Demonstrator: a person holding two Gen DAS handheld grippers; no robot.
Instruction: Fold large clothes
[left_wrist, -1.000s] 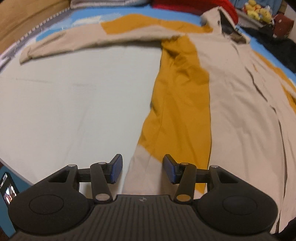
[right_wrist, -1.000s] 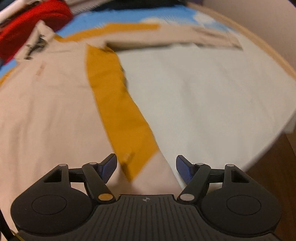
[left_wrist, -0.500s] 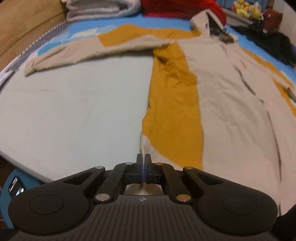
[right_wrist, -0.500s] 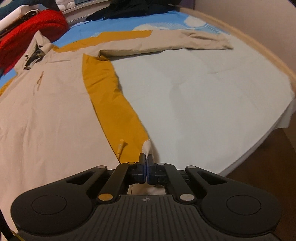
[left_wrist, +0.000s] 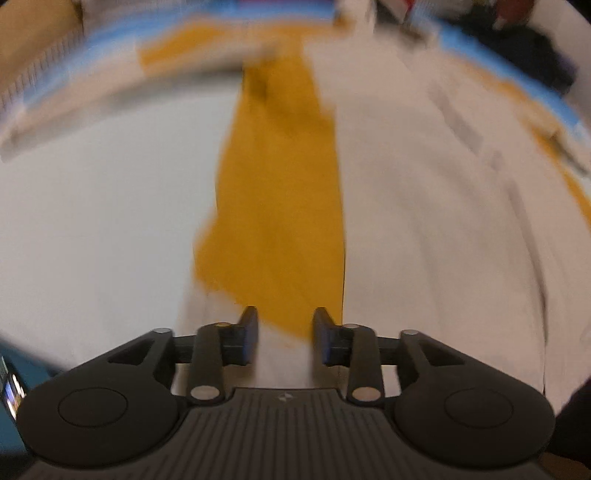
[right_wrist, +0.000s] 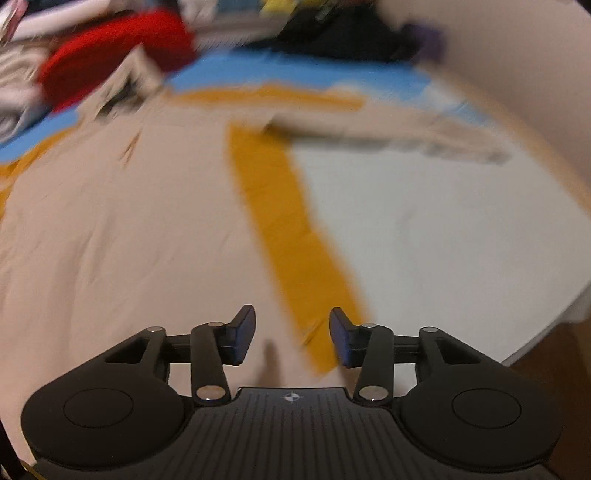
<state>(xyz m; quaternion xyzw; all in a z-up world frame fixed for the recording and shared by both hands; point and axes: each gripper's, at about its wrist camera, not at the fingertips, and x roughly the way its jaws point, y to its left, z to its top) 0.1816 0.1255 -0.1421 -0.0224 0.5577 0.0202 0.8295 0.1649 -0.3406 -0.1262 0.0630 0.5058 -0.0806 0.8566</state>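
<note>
A large beige jacket with mustard-yellow side panels (left_wrist: 424, 221) lies spread flat on the bed, sleeves out to both sides. My left gripper (left_wrist: 285, 332) is open above the jacket's lower left hem, where the yellow panel (left_wrist: 280, 206) ends; nothing is held. The jacket also shows in the right wrist view (right_wrist: 122, 229). My right gripper (right_wrist: 291, 332) is open above the lower right hem, by the end of the other yellow panel (right_wrist: 291, 236). Both views are blurred by motion.
A pale sheet (left_wrist: 92, 229) covers the bed beside the jacket. A red garment (right_wrist: 110, 55) and dark clothes (right_wrist: 343, 37) lie at the head of the bed. The bed's right edge (right_wrist: 546, 325) drops to a brown floor.
Both grippers were shut on the jacket's hem corners half a second ago. Now both are open and the hem lies on the bed. Both cameras are moving.
</note>
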